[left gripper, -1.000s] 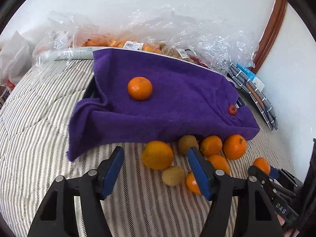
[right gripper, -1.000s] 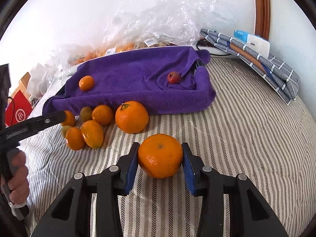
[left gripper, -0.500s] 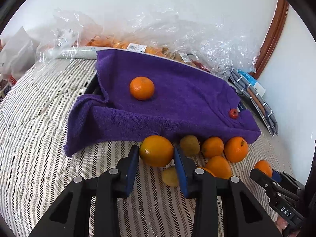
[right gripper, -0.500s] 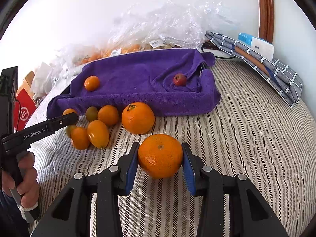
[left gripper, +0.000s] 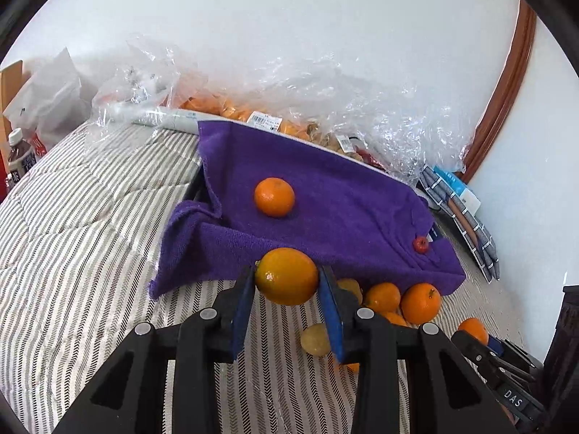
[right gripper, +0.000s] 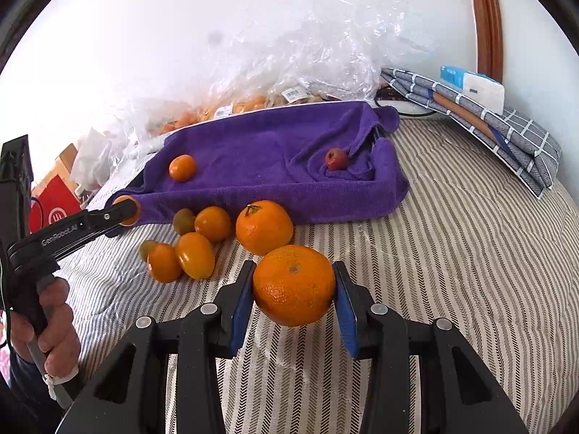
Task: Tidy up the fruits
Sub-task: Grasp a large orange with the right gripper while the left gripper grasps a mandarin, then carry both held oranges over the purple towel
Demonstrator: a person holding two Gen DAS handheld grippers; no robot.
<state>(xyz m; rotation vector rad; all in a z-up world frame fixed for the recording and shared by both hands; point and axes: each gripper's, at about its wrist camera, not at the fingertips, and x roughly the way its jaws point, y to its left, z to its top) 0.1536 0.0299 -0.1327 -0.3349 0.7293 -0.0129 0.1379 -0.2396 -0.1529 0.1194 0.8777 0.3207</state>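
My left gripper (left gripper: pixel 287 300) is shut on an orange (left gripper: pixel 286 276) and holds it above the striped bed, in front of the purple towel (left gripper: pixel 343 209). My right gripper (right gripper: pixel 294 302) is shut on a large orange (right gripper: pixel 294 285), lifted off the bed. On the towel lie a small orange (left gripper: pixel 274 196) and a small red fruit (left gripper: pixel 420 244). Several oranges (right gripper: pixel 264 227) and greenish fruits (right gripper: pixel 184 220) lie in a cluster in front of the towel. The left gripper also shows in the right wrist view (right gripper: pixel 125 212), with the orange in it.
Clear plastic bags of fruit (left gripper: pixel 253 115) lie behind the towel by the wall. Folded grey checked cloth (right gripper: pixel 488 123) with a blue-white box lies at the right. A bottle (left gripper: pixel 16 155) and a white bag stand at the far left.
My left gripper closed on the orange and lifted it toward the towel. My right gripper has raised its orange off the bed.
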